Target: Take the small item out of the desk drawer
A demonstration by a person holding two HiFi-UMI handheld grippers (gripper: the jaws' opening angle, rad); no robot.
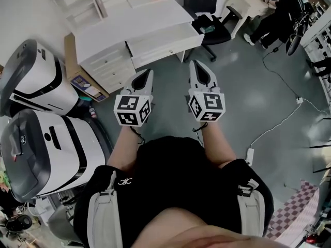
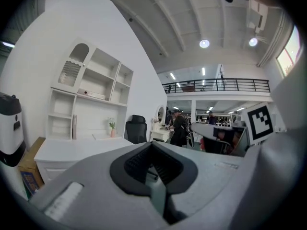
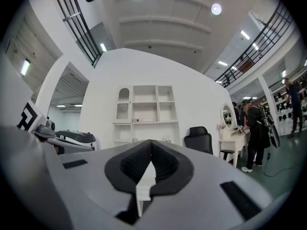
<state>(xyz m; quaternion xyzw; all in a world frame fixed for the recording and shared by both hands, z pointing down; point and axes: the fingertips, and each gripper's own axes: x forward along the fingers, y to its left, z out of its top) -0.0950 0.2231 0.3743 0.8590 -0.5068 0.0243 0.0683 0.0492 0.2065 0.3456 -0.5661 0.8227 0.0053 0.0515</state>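
We are at the approach step: the left tongs [image 1: 146, 74] and right tongs [image 1: 196, 65] are both clenched and empty, with the desk [image 1: 129, 22] well ahead of them. The small item is out of sight (presumably inside a drawer [image 1: 158, 49]). Next we need to close in and unclench to pull it.

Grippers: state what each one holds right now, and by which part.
Nothing is held. The left gripper and the right gripper are both shut with nothing between their jaws, short of the white desk.
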